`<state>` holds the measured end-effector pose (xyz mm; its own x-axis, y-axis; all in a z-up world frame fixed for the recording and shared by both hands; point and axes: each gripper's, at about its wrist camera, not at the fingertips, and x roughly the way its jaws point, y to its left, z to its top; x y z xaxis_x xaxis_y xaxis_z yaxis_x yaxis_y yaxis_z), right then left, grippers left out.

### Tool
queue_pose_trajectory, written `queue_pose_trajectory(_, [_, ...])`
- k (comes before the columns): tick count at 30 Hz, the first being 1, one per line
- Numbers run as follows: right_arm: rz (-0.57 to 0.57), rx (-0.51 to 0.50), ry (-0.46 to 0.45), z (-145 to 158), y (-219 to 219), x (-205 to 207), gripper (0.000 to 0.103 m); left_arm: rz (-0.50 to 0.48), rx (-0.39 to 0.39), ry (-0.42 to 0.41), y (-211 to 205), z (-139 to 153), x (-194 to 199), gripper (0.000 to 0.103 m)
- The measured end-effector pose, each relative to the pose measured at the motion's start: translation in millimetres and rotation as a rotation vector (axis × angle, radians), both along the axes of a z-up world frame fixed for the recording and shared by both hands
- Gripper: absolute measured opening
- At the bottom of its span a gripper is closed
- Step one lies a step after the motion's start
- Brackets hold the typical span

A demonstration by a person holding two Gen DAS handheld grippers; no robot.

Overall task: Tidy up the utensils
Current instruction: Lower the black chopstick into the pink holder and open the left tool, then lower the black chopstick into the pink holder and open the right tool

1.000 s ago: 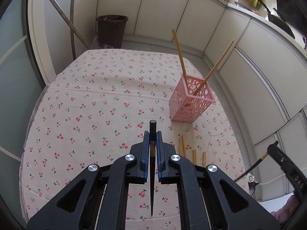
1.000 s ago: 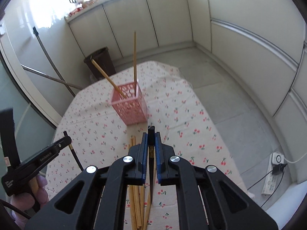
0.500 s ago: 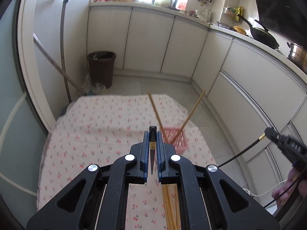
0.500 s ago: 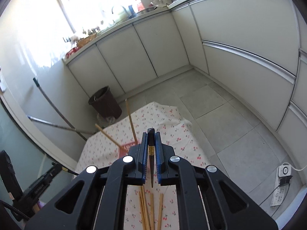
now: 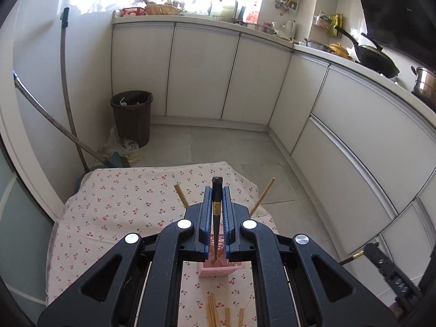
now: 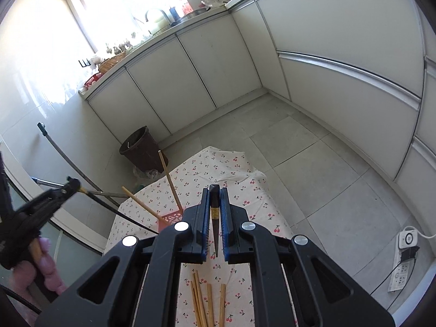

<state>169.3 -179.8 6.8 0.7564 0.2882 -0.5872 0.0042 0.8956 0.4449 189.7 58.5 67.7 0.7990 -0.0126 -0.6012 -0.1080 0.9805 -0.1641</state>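
Observation:
My left gripper (image 5: pixel 217 190) is shut on a black chopstick (image 5: pixel 216 212) that hangs tip-down over the pink holder (image 5: pixel 220 268), which is mostly hidden behind the jaws. Two wooden chopsticks (image 5: pixel 182 195) lean out of the holder. My right gripper (image 6: pixel 214 193) is shut on another black chopstick (image 6: pixel 215 218), held above the cherry-print cloth (image 6: pixel 231 174) to the right of the pink holder (image 6: pixel 170 219). Several loose wooden chopsticks (image 6: pixel 208 305) lie on the cloth below it; they also show in the left wrist view (image 5: pixel 212 312).
The cloth-covered table (image 5: pixel 122 204) ends near white cabinets (image 5: pixel 201 73). A brown bin (image 5: pixel 132 117) and mop handles (image 5: pixel 68 90) stand on the floor to the far left. A power strip (image 6: pixel 402 268) lies on the floor to the right.
Both grippers have tilted up and risen, each keeping its black chopstick. The left one has moved over the pink holder, which now sits under its jaws.

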Motion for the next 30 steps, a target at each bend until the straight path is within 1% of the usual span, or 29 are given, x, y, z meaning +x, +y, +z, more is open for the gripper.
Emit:
queue_pose_trajectory(1, [0.0,0.005,-0.002,1,-1,1,0.008,-0.004,0.005,0.008,-1,-6,4,0.008])
queue_pose_trajectory(3, [-0.003,0.017,-0.013,3,-2,3,0.008,-0.01,0.001,0.021,0,-16,6,0.012])
queue_pose_trajectory(4, [-0.004,0.023,-0.021,4,-2,3,0.008,-0.005,-0.012,0.022,3,-19,4,0.018])
queue_pose_trajectory(5, [-0.006,0.027,-0.032,7,-2,4,0.008,0.001,-0.03,0.021,8,-21,0,0.021])
queue_pose_trajectory(8, [-0.008,0.044,-0.076,19,-1,8,0.008,0.021,-0.079,0.005,21,-19,-19,0.027])
queue_pose_trajectory(10, [-0.01,0.062,-0.098,25,2,12,0.008,0.038,-0.085,-0.003,28,-20,-35,0.031])
queue_pose_trajectory(12, [-0.013,0.079,-0.111,29,6,18,0.008,0.046,-0.087,0.006,33,-24,-48,0.031])
queue_pose_trajectory(15, [-0.011,0.078,-0.126,33,16,28,0.008,0.05,-0.097,0.02,43,-40,-66,0.032])
queue_pose_trajectory(17, [-0.006,0.06,-0.137,34,25,32,0.008,0.06,-0.1,0.067,52,-53,-66,0.032])
queue_pose_trajectory(19, [0.0,0.043,-0.137,34,33,37,0.008,0.07,-0.125,0.089,62,-60,-64,0.032])
queue_pose_trajectory(24, [0.025,0.025,-0.126,29,57,46,0.008,0.096,-0.176,0.107,79,-65,-62,0.032])
queue_pose_trajectory(27, [0.043,0.008,-0.112,23,72,54,0.008,0.095,-0.175,0.112,79,-67,-63,0.033])
queue_pose_trajectory(30, [0.06,0.001,-0.103,15,81,60,0.011,0.083,-0.166,0.113,75,-67,-63,0.033])
